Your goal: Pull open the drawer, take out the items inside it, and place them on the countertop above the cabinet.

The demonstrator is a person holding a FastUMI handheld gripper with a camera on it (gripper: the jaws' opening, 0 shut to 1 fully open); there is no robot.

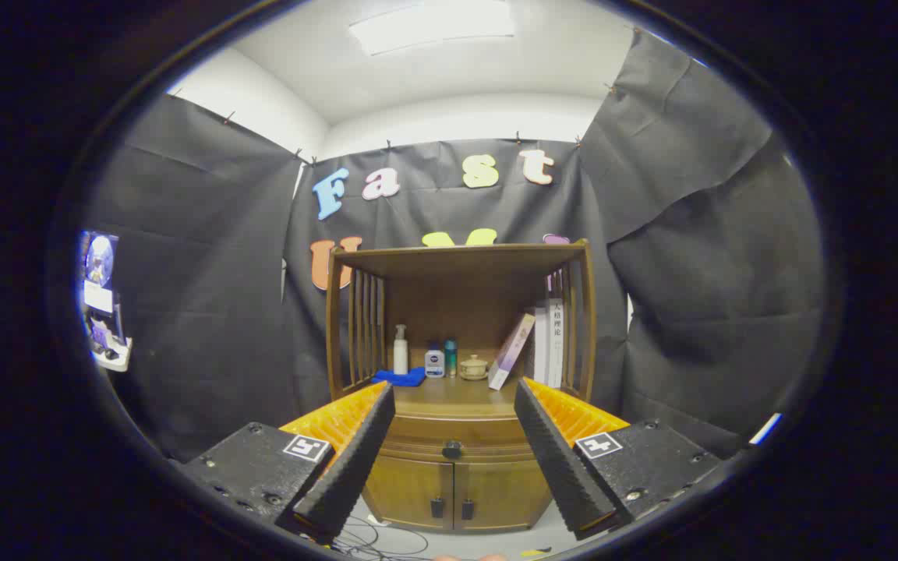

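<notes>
The fingers of the gripper (pixel 453 452) stand wide apart and hold nothing; the wooden cabinet (pixel 457 483) shows in the gap between them, well beyond the tips. The drawer (pixel 418 450) is the shallow band under the countertop (pixel 453 393), and it looks closed. Its dark round knob (pixel 452 449) sits in the middle of the drawer front, centred between the two fingers. Below the knob are two small doors, each with a short dark handle (pixel 437 507).

On the countertop, behind the knob line, some things already stand: a blue cloth (pixel 402 377) to the left, then a white pump bottle (pixel 401 350), a small white bottle (pixel 434 363), a green can (pixel 450 358) and a lidded ceramic cup (pixel 474 368), with a leaning book (pixel 511 352) and upright books (pixel 549 343) at the right side.

I judge that this is the first step, the approach to the drawer. The next move calls for going forward to the knob, keeping it centred, and closing both fingers on it before any pull. The things inside the drawer are hidden.
</notes>
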